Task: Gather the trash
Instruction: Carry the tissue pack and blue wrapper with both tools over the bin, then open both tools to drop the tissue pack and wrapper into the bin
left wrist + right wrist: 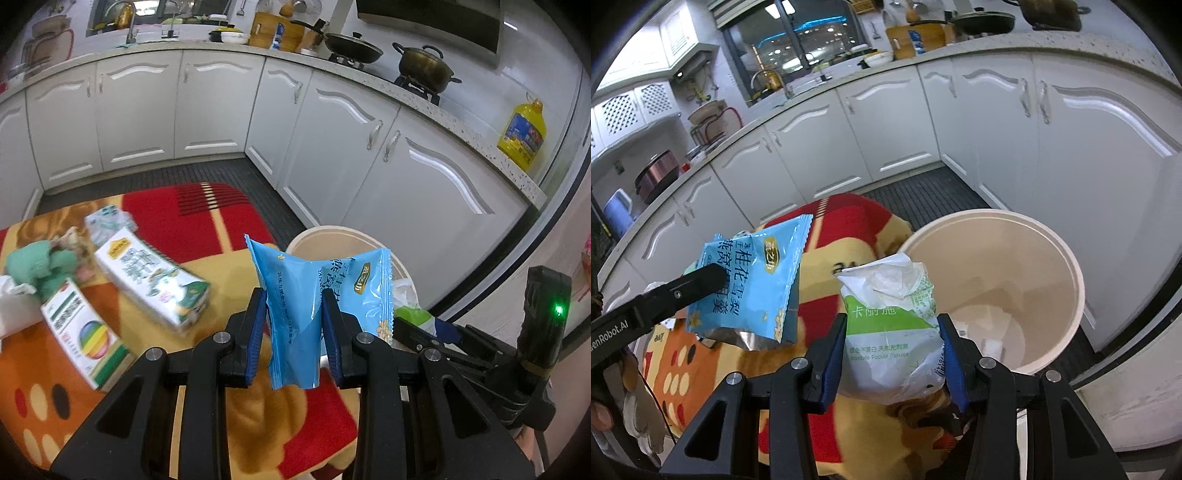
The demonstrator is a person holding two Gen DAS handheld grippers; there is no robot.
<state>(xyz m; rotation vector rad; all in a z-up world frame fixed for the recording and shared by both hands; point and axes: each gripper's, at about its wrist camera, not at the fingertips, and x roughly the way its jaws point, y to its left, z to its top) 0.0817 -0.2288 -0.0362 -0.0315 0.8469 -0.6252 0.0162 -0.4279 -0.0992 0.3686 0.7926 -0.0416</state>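
Left gripper (295,325) angled downward, blue pads pinched on a blue snack wrapper (295,317), wrapper sticking up between the fingers, held above the edge of the blanket (207,221) near the bin (332,236). Right gripper (892,354) also tilted down, pads clamped on a white-and-green tissue pack (890,332), held just beside the cream bin (1075,280), at its rim. In the right view, left gripper's black finger and the same blue wrapper (753,288) hung off to the left, apart from the tissue pack. Bin open, a few white scraps at the bottom. Still on the red-and-yellow blanket: two boxes (85,332) (155,284), one green crumpled wad (40,266), one small teal packet (107,218), white tissue at far left. Beyond: white cabinets (140,107), two pots on the stove (424,68), one yellow oil jug (521,133).
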